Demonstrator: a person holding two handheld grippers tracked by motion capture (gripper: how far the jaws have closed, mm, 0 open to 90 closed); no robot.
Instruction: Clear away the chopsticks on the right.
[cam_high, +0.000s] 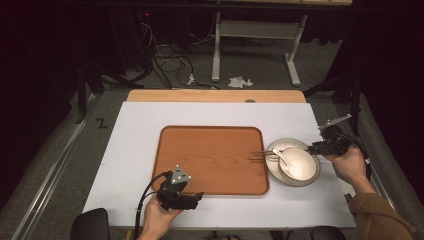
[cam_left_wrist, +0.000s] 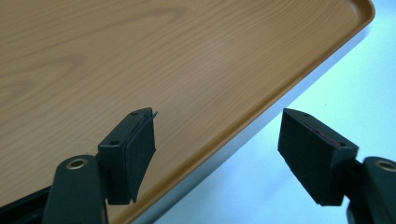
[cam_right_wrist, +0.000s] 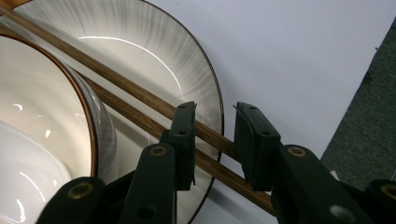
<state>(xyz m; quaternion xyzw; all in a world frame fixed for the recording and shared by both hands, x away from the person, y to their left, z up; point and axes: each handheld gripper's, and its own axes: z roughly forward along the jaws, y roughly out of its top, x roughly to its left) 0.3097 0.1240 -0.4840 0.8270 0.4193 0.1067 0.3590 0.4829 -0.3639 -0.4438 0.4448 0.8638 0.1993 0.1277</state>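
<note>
two wooden chopsticks (cam_right_wrist: 140, 105) lay side by side across the rim of the plate (cam_right_wrist: 187, 60), running from the upper left of the right gripper view down to its lower middle, and they passed between the jaws of the right gripper (cam_right_wrist: 215, 140). those jaws stood partly apart with a gap on each side of the sticks, so the pads looked released rather than clenched; whether one pad brushed the wood could not be told. just left of them sat the bowl (cam_right_wrist: 42, 116) on the plate, with a white spoon (cam_high: 281, 157) inside it in the high view.

low in the high view, the left gripper (cam_high: 199, 196) rested at the bottom edge of the wooden tray (cam_high: 210, 155); in the left gripper view its jaws gaped wide over the tray's rim (cam_left_wrist: 261, 100), holding nothing.

farther up the high view, the chopstick tips (cam_high: 257, 153) reached over the tray's right edge, while the plate sat on the white table cover (cam_high: 135, 145) at the right of the frame.

the likely trouble was in the pinch: closing on two round sticks could squeeze one out sideways, or roll them so that a single stick came up. a tilted lift could also drag the sticks against the bowl and tip the spoon.
</note>
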